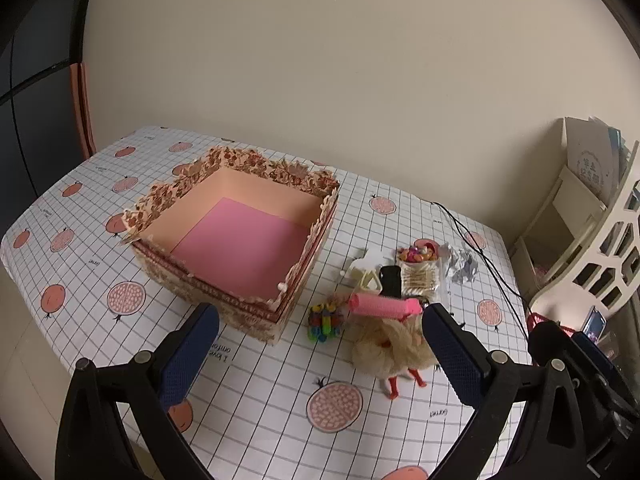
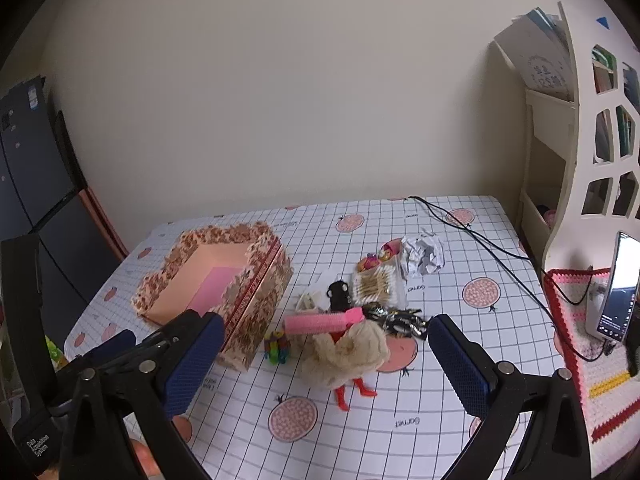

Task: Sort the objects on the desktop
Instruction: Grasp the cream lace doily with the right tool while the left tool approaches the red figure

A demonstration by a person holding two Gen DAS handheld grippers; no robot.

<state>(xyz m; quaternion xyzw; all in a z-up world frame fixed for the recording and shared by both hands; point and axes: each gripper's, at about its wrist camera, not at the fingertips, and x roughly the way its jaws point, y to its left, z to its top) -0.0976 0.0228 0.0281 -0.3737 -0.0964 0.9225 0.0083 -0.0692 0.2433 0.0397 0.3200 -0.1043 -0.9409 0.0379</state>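
On the grid-print tablecloth with pomegranate motifs (image 1: 248,396), a square floral-patterned cardboard box with pink floor (image 1: 240,240) sits left of the clutter, nothing visible inside. Just right of it: small multicoloured bead toy (image 1: 324,322), pink cylindrical hair roller (image 1: 384,306) resting on a blonde-haired doll with red legs (image 1: 394,350). Behind those, black clip (image 1: 390,280), clear box of cotton swabs (image 1: 418,280), crumpled white paper ball (image 2: 424,256), crinkled silver foil wrapper (image 2: 400,320). Black cable (image 2: 480,244) runs to a phone on its stand (image 2: 616,288) at far right. Left gripper (image 1: 320,360) and right gripper (image 2: 326,356) both spread wide, holding nothing, hovering above the table near the doll, no contact.
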